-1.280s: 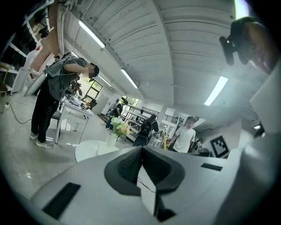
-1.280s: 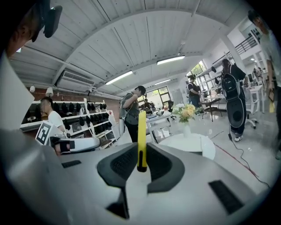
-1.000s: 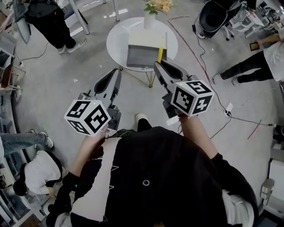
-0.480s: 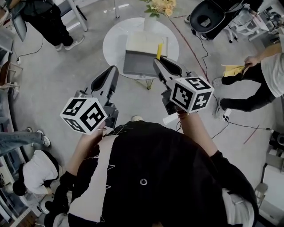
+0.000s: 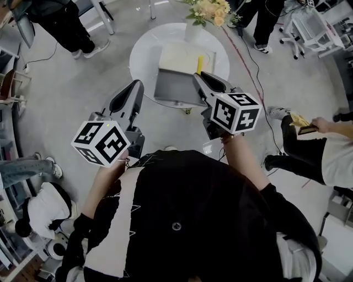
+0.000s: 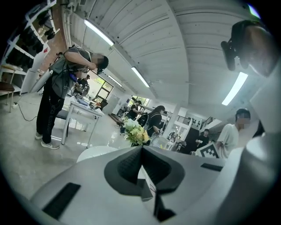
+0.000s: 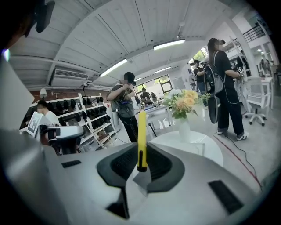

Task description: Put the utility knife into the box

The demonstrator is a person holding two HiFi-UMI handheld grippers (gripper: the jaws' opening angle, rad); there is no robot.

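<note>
A yellow utility knife (image 7: 141, 138) stands upright between the jaws of my right gripper (image 7: 141, 166), which is shut on it. In the head view the knife (image 5: 199, 64) sticks out past that gripper (image 5: 202, 75) over the near right edge of the box. The open box (image 5: 173, 88), with a grey inside and a pale lid behind it, sits on a round white table (image 5: 145, 50). My left gripper (image 5: 135, 85) hangs short of the table's near left edge. Its jaws (image 6: 141, 151) are shut with nothing between them.
A vase of yellow and white flowers (image 5: 210, 9) stands at the table's far edge. People stand round the table: one at the far left (image 5: 60, 25), one bent over at the right (image 5: 325, 151), one crouched at the lower left (image 5: 47, 206). Cables (image 5: 251, 66) run across the floor.
The table and box have come nearer under both grippers, and the knife now reaches the box's edge. The person at the right has shifted lower in the view.
</note>
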